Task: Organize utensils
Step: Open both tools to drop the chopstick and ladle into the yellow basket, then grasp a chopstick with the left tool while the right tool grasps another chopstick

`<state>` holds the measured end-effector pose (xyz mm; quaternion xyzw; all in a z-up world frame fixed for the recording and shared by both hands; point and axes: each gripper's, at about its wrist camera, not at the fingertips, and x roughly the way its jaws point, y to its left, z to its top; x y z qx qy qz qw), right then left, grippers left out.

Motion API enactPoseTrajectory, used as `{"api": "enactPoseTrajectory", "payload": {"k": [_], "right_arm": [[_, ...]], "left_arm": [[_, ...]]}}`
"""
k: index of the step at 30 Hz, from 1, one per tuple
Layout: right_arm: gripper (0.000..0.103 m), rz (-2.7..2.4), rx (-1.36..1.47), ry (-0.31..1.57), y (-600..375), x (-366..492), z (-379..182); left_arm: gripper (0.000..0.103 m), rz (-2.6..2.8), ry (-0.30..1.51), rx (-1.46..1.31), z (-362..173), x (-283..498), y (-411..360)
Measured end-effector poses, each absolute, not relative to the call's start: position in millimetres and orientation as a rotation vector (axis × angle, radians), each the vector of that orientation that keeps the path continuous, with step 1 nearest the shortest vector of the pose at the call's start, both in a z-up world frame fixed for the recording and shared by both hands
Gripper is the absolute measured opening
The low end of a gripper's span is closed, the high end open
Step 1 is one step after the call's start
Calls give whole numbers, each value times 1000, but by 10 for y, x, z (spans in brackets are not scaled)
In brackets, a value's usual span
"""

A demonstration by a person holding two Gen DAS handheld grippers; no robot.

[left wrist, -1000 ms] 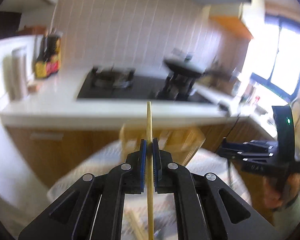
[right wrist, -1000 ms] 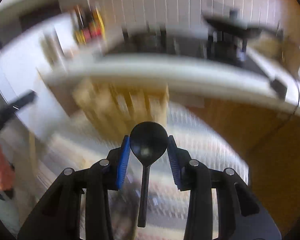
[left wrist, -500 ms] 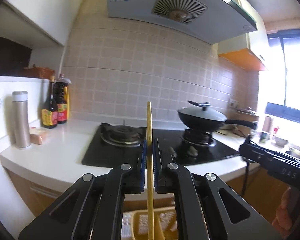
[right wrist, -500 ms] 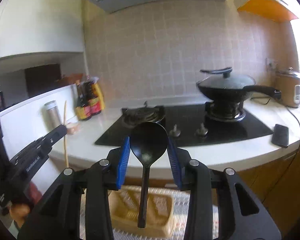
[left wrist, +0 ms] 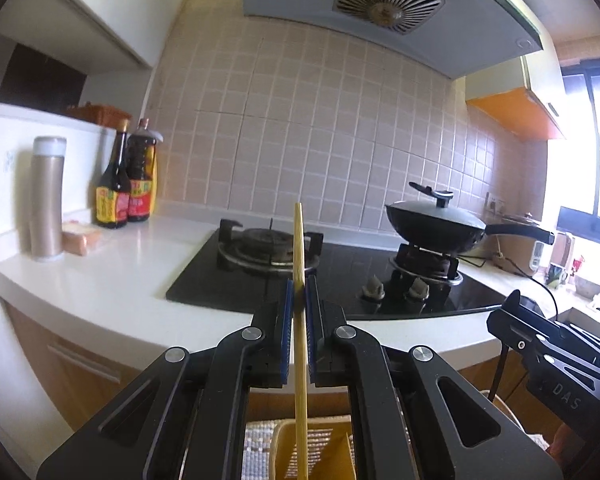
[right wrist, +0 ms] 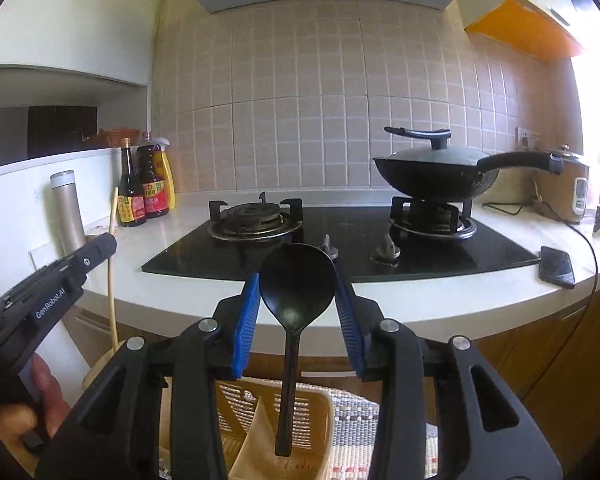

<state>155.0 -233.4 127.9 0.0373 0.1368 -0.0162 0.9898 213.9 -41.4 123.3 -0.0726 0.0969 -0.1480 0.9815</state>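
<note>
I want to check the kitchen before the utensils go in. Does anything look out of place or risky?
One thing: a phone lies at the very edge of the counter, beside the stove, its cable trailing over the side; it could be knocked off. Nothing looks spilled or broken. The wok sits level on its burner with its lid on.

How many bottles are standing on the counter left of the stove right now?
2 clearly: a dark soy-sauce bottle in front, a taller dark bottle beside it. A yellow container peeks out behind them, mostly hidden, possibly a third.
</note>
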Motion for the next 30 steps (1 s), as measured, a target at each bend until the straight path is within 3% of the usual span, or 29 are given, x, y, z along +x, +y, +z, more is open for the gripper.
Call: {"api": "enactPoseTrajectory", "payload": {"k": [3,5,9,11,12,13,23,30], "right_arm": [[37,-28,78,287,-2340,1497,1239],[59,-26,93,289,-2380,1420,1235],[61,-31,105,307,-2432,1228,1250],[61,-41,118,313,-2476,1083,1283],[61,-46,118,314,-2493,1027,1303],[61,-45,119,320,-2510,954,1333],[61,-12,129,510,-2522,490,1489],[61,34,86,830,-2407,531,1051]], "left_arm": [[5,-312,203,-154,1197,2091,-372],[8,-342,227,-159,1192,2055,-339],[20,-354,243,-168,1231,1873,-237],[30,-366,250,-177,1283,1745,-166],[42,-375,252,-182,1309,1689,-137],[48,-392,259,-185,1353,1611,-98],[50,-481,393,-191,1728,1025,146],[50,-508,704,-104,1270,921,227]]}}
